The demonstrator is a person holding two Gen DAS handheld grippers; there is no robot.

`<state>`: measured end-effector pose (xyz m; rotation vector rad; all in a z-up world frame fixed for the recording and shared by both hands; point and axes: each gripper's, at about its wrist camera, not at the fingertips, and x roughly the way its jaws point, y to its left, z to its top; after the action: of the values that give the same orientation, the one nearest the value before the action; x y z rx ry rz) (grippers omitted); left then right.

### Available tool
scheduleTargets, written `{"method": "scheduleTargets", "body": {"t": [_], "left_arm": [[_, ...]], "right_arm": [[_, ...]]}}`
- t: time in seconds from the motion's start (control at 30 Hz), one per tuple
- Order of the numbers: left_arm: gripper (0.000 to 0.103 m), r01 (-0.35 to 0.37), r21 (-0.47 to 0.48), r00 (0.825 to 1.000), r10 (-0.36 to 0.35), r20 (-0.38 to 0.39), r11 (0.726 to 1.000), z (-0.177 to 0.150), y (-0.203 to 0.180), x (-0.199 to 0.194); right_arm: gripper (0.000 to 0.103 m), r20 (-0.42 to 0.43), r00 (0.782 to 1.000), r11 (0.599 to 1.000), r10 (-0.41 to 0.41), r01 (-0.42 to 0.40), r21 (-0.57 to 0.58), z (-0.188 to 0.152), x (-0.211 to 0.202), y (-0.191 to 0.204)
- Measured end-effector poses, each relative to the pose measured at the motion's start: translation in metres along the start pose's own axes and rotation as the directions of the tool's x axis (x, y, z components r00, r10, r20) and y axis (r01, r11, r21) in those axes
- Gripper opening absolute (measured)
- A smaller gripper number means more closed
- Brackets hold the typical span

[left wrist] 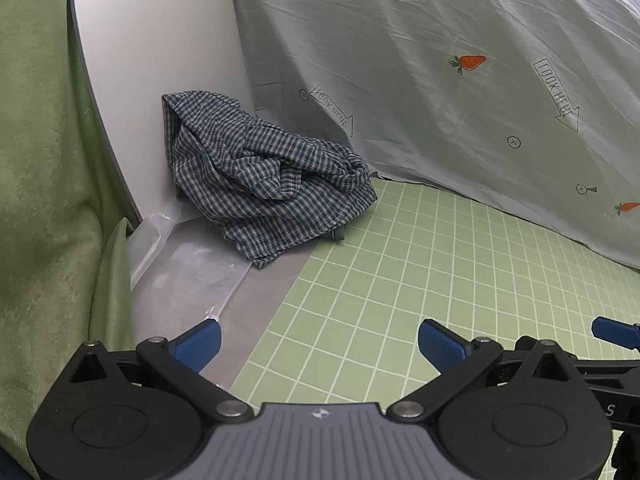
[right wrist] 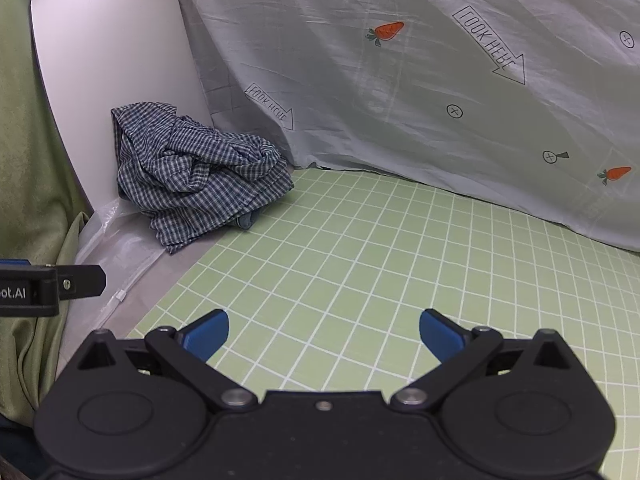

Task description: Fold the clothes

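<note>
Up at ten o'clock on the green grid mat [right wrist: 360, 264], the checked shirt [left wrist: 264, 184] sits in a crumpled heap, jammed against the white board [left wrist: 160, 60] with its near edge spilling onto a clear plastic bag [left wrist: 188, 280]. Nothing folded about it as it lies.

The risks, as I judge them: a pinch into that knotted bunch at the heap's two o'clock could take several layers together, so it lifts as a lump; the slick bag could drag along.

Left gripper [left wrist: 318, 344]: jaws spread wide, nothing between them, well short of the shirt. Right gripper [right wrist: 324, 334]: equally wide, empty, over bare mat with the shirt far off at eleven o'clock.
</note>
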<state>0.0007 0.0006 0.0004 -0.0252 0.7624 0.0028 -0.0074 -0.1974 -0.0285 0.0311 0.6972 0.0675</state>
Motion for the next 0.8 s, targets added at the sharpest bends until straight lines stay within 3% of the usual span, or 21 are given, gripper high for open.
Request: {"method": "scheduleTargets", "body": {"t": [0.1,0.8], "left_arm": [[0.103,-0.025,0.022,1.000,0.025,-0.002,0.999,0.002,-0.007,0.005],[0.103,-0.005,0.033,1.000,0.005,-0.002,0.999,-0.002,-0.003,0.002]], "right_arm": [[0.103,0.001,1.000,1.000,0.009,-0.009,0.007,0.004,0.002,-0.001],[0.103,0.008,1.000,1.000,0.003,-0.004,0.007,-0.004,0.002,-0.001]]}}
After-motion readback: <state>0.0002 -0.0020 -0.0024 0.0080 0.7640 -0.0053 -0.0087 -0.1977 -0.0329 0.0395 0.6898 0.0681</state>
